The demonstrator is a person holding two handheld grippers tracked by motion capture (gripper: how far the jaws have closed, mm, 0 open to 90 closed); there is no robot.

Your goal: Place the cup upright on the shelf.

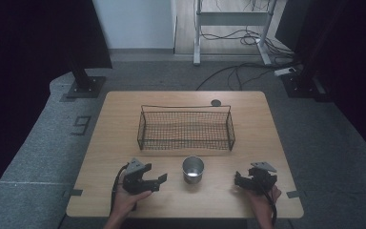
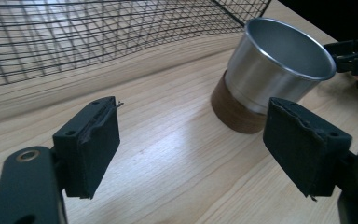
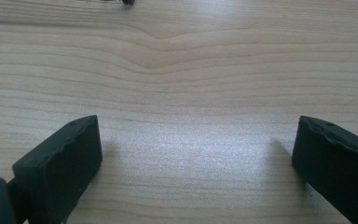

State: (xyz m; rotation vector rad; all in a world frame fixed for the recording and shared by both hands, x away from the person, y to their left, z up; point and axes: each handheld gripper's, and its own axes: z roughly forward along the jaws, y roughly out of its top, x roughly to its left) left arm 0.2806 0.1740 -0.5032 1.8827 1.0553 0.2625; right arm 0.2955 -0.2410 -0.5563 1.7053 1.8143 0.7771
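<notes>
A shiny metal cup (image 1: 193, 169) stands upright on the wooden table (image 1: 114, 138), just in front of a black wire basket (image 1: 186, 128). In the left gripper view the cup (image 2: 275, 65) has a brown band around its base and looks empty. My left gripper (image 1: 163, 179) rests on the table a short way left of the cup, open, its jaws pointing toward it. My right gripper (image 1: 237, 180) sits to the cup's right, open too. In the left gripper view its black jaws (image 2: 354, 56) peek out behind the cup. Nothing lies between either pair of jaws.
The wire basket (image 2: 98, 37) looks empty and fills the table's middle. A small dark round disc (image 1: 216, 102) lies at the far edge. Beyond the table are stand bases (image 1: 86, 86), cables (image 1: 238, 71) on the floor and a desk frame.
</notes>
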